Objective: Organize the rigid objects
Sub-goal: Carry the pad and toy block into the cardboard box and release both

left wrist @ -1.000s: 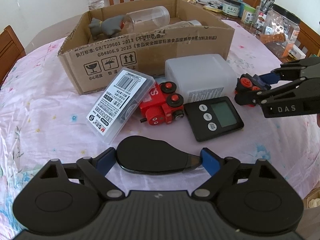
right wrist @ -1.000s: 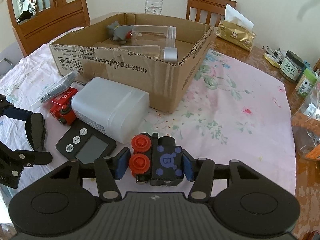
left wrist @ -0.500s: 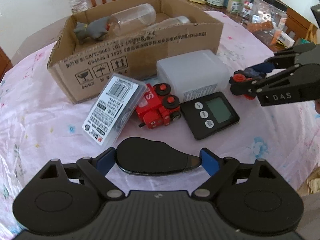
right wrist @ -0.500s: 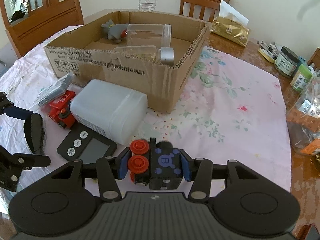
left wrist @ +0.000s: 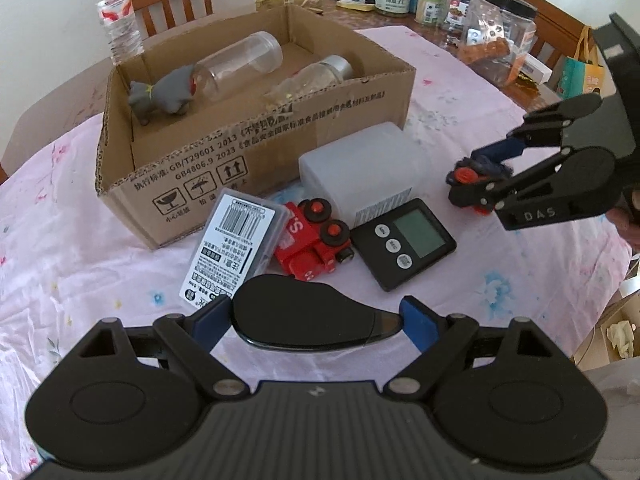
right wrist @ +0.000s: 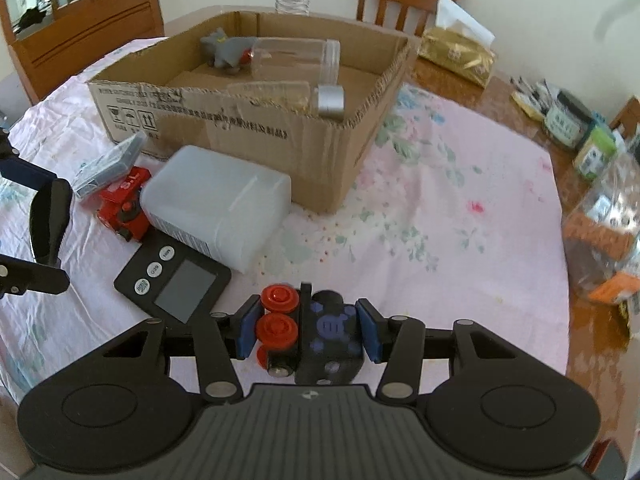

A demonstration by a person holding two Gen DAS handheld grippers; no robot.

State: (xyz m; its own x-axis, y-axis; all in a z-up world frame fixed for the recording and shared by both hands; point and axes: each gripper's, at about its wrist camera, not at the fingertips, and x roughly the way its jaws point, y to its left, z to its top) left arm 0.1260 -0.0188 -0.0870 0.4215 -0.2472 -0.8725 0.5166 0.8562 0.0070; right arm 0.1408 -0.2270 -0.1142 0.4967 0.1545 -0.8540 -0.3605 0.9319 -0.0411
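Left gripper (left wrist: pixel 316 320) has its jaws clamped end to end on a flat black oval case (left wrist: pixel 308 322), held clear above the cloth. Right gripper (right wrist: pixel 307 330) has jaws closed tight on a black toy train car (right wrist: pixel 320 332), red wheels to the left pad, lifted just off the counter, near the front edge, right of the timer. So both hands are loaded, neither item boxed yet.

Progress check: cardboard box (left wrist: pixel 256 148) sits mid-counter and already holds 3 things: a grey toy animal (left wrist: pixel 164 94), a clear plastic jar (left wrist: pixel 240 64) lying on its side, and a silver-capped bottle (left wrist: pixel 316 76) beside it. Reckon that's roughly the halfway mark.

Left outside, all bunched against the box's front wall: a clear drill-bit style case (left wrist: pixel 236 248) w/ barcode label, leaning on a red toy train car (left wrist: pixel 312 244); a frosted white plastic container (left wrist: pixel 364 172) touching the box; a black digital timer (left wrist: pixel 404 242) flat in front of it. With the 2 items in hand, that's 6 still to go in.

Counter (right wrist: pixel 460 208) is a round table under a pink floral cloth, a bit wrinkled; bare wood shows at the far right. There: jars, a big clear canister (left wrist: pixel 500 36) w/ orange contents, pens, misc. clutter, not obviously part of the job. A gold tissue pack (right wrist: pixel 456 56) and a water bottle (left wrist: pixel 116 20) stand behind the box. Wooden chairs ring the table, pale walls, daylight from the left.
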